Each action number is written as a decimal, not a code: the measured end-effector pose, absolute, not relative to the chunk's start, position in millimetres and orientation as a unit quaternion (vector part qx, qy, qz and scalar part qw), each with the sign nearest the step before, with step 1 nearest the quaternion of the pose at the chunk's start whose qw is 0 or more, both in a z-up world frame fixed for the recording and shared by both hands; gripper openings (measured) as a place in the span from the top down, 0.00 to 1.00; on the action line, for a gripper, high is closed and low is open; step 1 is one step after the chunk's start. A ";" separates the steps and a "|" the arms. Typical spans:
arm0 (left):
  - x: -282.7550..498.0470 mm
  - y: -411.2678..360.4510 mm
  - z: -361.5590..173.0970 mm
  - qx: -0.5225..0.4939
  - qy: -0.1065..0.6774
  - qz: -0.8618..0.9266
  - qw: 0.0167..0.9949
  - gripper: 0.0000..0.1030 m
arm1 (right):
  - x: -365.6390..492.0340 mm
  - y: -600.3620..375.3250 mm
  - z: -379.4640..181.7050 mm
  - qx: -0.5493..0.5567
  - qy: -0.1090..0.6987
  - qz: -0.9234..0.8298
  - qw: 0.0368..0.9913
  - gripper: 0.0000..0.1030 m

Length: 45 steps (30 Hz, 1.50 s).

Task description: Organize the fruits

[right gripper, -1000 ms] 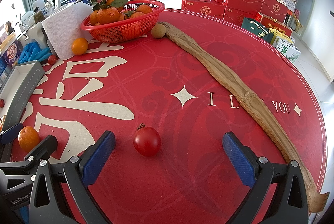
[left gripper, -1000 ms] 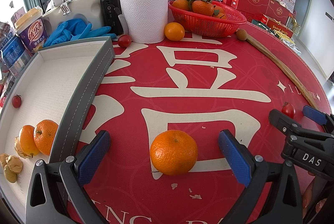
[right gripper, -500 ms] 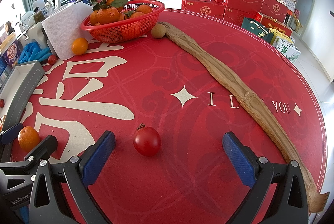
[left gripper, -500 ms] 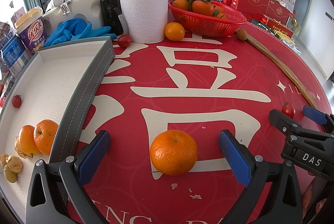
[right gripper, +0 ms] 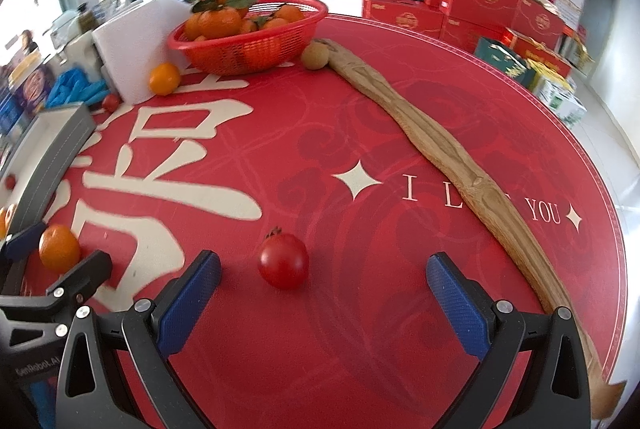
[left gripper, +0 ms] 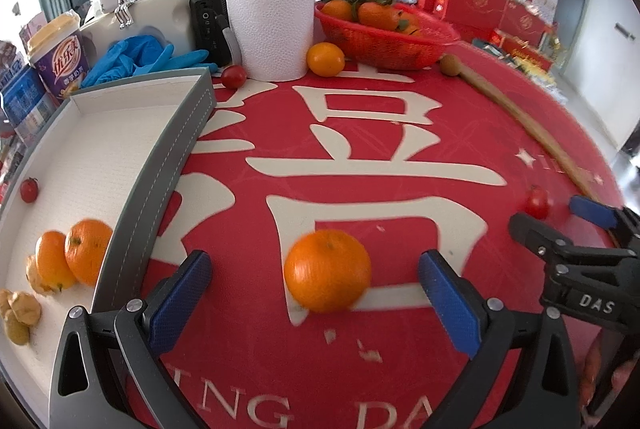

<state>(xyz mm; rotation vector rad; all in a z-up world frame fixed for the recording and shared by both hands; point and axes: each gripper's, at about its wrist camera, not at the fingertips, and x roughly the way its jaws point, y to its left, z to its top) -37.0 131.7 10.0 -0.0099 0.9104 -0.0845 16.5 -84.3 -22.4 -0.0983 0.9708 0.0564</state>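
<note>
Red round tablecloth (right gripper: pixel 400 117) with cream lettering; on it a round orange tangerine (left gripper: pixel 327 270) lies between the spread blue-padded jaws of the left gripper (left gripper: pixel 314 287), touching neither pad. Right gripper (right gripper: pixel 323 283), jaws likewise wide apart, brackets a small red tomato (right gripper: pixel 283 260) sitting nearer its left pad, untouched. Grey-rimmed white tray (left gripper: pixel 160 185) to the left holds two tangerines (left gripper: pixel 74 259), one cherry tomato (left gripper: pixel 29 189) and some pale lumpy pieces (left gripper: pixel 18 313); red plastic mesh basket (right gripper: pixel 248 49) of leafy tangerines stands well apart at the far side.
</note>
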 end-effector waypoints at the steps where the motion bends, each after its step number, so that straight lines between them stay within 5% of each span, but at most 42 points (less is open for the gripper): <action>1: -42.0 133.3 11.6 -0.007 0.434 -0.048 0.899 0.00 | 13.7 -86.1 -22.4 -0.051 0.466 0.034 0.883 0.00; 45: -25.7 120.1 8.7 0.013 0.446 -0.036 0.894 0.01 | 19.9 -82.5 -22.7 -0.060 0.465 0.050 0.882 0.00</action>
